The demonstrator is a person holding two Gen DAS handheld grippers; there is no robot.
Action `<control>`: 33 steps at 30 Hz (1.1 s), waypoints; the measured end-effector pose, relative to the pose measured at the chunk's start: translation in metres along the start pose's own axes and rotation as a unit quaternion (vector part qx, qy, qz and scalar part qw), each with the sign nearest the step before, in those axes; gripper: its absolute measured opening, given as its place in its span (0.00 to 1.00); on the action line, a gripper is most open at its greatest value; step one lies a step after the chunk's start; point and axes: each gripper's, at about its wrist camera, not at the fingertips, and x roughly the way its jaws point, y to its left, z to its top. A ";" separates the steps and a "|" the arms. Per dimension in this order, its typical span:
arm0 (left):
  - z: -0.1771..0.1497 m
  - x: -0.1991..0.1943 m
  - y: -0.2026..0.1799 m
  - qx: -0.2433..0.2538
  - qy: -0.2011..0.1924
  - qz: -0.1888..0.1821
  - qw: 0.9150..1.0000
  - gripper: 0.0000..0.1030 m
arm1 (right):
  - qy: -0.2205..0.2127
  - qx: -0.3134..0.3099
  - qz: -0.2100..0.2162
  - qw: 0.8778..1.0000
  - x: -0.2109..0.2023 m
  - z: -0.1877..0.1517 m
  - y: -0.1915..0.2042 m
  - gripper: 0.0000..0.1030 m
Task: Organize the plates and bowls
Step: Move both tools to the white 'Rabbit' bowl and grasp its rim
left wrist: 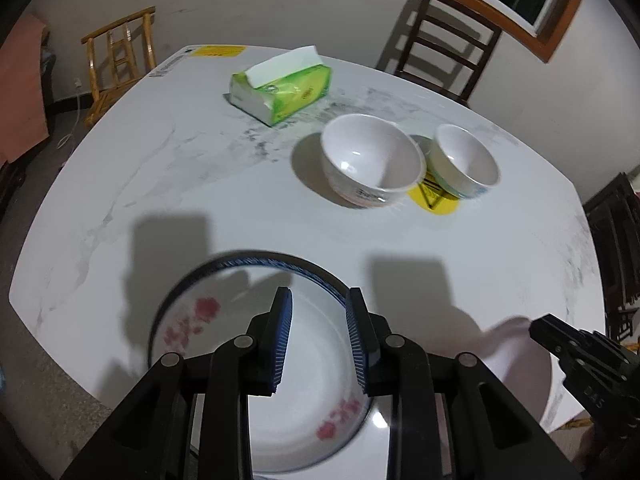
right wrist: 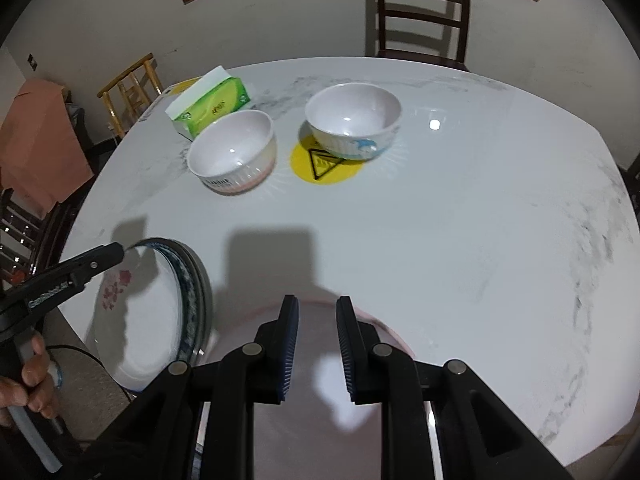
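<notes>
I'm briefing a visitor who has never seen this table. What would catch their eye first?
Probably the two white bowls side by side mid-table, the left bowl on bare marble and the right bowl partly on a bright yellow warning sticker. Behind them lies a green tissue pack. Nearest, the left gripper is over a blue-rimmed plate with pink flowers at the table's edge.

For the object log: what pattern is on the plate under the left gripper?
White plate with a blue rim band and pinkish-red flowers; clearest in the left wrist view.
</notes>
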 end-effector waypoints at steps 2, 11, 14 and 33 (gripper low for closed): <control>0.007 0.004 0.005 -0.005 0.000 -0.001 1.000 0.25 | 0.003 -0.001 0.006 1.000 0.003 0.009 0.004 0.19; 0.050 0.024 0.015 -0.019 0.009 -0.014 1.000 0.25 | 0.009 -0.002 0.017 1.000 0.030 0.068 0.028 0.20; 0.065 0.035 0.018 -0.038 0.013 -0.029 0.999 0.25 | 0.012 0.002 0.016 1.000 0.045 0.085 0.036 0.19; 0.120 0.104 0.005 -0.059 0.040 -0.048 0.996 0.23 | 0.047 0.035 -0.001 0.998 0.129 0.148 0.051 0.20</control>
